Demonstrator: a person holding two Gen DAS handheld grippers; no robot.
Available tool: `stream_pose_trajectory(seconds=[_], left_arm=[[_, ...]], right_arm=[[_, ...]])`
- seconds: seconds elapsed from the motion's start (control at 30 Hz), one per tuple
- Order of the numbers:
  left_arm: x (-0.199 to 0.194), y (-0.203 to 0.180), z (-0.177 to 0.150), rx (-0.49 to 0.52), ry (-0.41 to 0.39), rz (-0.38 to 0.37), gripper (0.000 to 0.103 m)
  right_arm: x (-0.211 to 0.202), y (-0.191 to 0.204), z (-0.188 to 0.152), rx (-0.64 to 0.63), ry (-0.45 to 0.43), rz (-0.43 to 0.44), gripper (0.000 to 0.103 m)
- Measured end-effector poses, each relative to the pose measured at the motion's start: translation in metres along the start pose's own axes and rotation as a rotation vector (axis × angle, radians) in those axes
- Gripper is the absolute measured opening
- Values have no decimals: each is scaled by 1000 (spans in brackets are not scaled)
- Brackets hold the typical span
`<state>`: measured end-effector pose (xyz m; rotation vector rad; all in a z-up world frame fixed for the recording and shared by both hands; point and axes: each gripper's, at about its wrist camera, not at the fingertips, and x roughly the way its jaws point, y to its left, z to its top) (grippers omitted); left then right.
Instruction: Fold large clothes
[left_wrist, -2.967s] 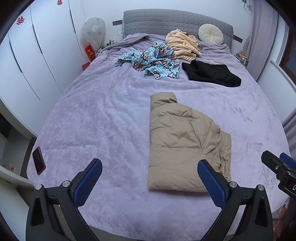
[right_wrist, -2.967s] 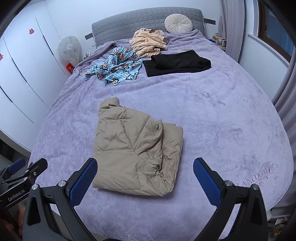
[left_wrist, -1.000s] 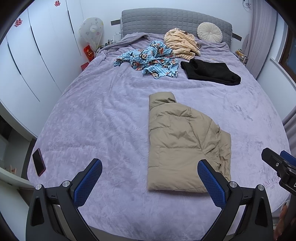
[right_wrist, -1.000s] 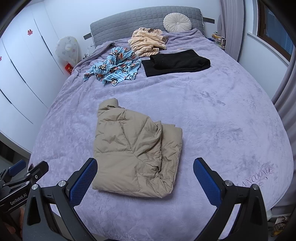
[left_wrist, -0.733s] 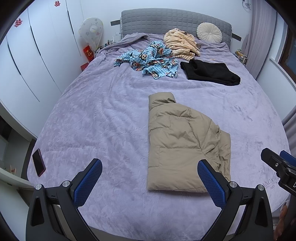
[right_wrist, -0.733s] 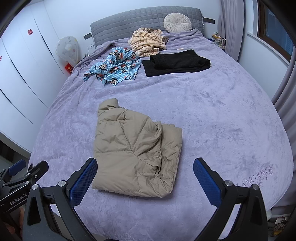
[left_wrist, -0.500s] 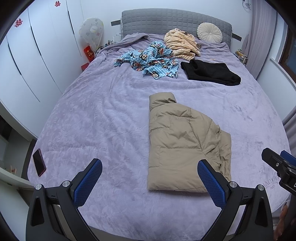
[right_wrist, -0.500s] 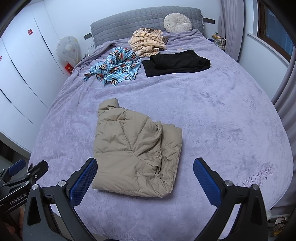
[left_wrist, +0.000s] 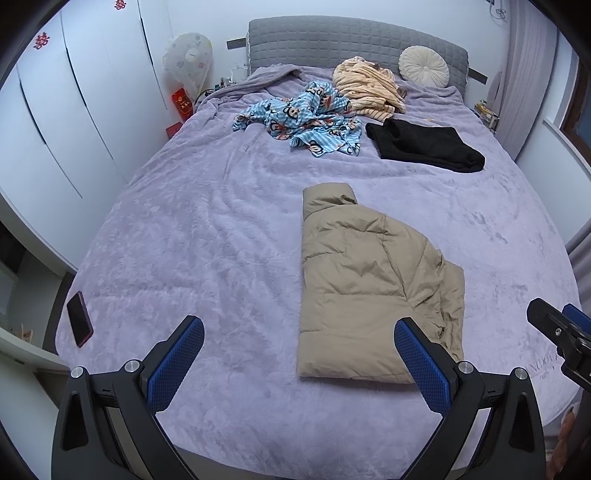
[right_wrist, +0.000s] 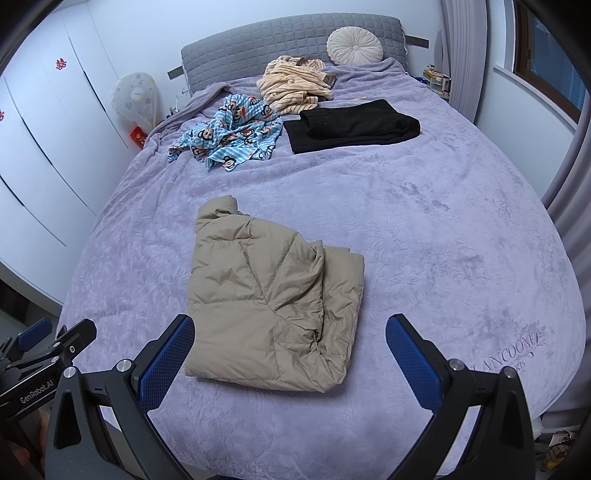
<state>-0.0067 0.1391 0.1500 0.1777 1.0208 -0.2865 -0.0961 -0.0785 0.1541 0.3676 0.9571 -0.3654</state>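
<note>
The tan puffer jacket (left_wrist: 373, 288) lies folded on the lilac bedspread (left_wrist: 207, 236), near the foot of the bed. The left gripper (left_wrist: 299, 363) hovers above the bed's foot edge, its 2 blue-padded fingers spread wide and holding nothing. The right gripper (right_wrist: 290, 360) is likewise wide open and empty, just short of the jacket. A black folded garment (right_wrist: 351, 123), a blue cartoon-print cloth (right_wrist: 229, 133) and a phone (left_wrist: 79, 319) also rest on the bed

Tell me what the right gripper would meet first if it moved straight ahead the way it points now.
Probably the tan puffer jacket: the open right gripper points at its near edge. Depth is unclear.
</note>
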Motion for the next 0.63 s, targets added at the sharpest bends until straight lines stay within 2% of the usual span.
stream_pose_trajectory(seconds=[0.63], left_arm=[[-5, -6, 0, 1, -22, 0, 103]], right_arm=[[0, 0, 0, 2, 2, 0, 103]])
